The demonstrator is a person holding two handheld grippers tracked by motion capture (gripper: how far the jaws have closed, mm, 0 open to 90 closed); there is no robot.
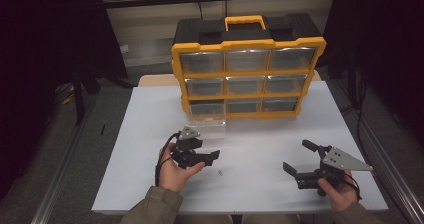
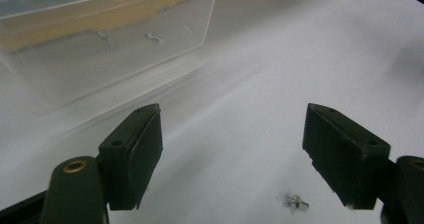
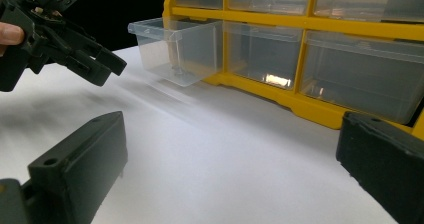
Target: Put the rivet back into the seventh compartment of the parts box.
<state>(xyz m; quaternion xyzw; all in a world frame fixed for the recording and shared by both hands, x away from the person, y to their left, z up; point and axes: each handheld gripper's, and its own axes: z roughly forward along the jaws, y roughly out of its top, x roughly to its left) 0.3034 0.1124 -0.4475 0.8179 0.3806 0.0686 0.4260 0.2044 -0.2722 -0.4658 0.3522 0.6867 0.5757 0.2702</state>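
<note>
The left gripper (image 2: 232,154) is seen wide open and empty at mid-frame, the small screw (image 2: 296,201) lying at lower right; the right gripper (image 3: 230,174) is likewise open, empty.

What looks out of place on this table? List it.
A small silver screw lies loose on the white table, just ahead of the open left hand-held gripper. The bottom-left clear plastic drawer of the yellow-framed organiser stands pulled out, with similar screws inside; the other drawers sit flush.
</note>
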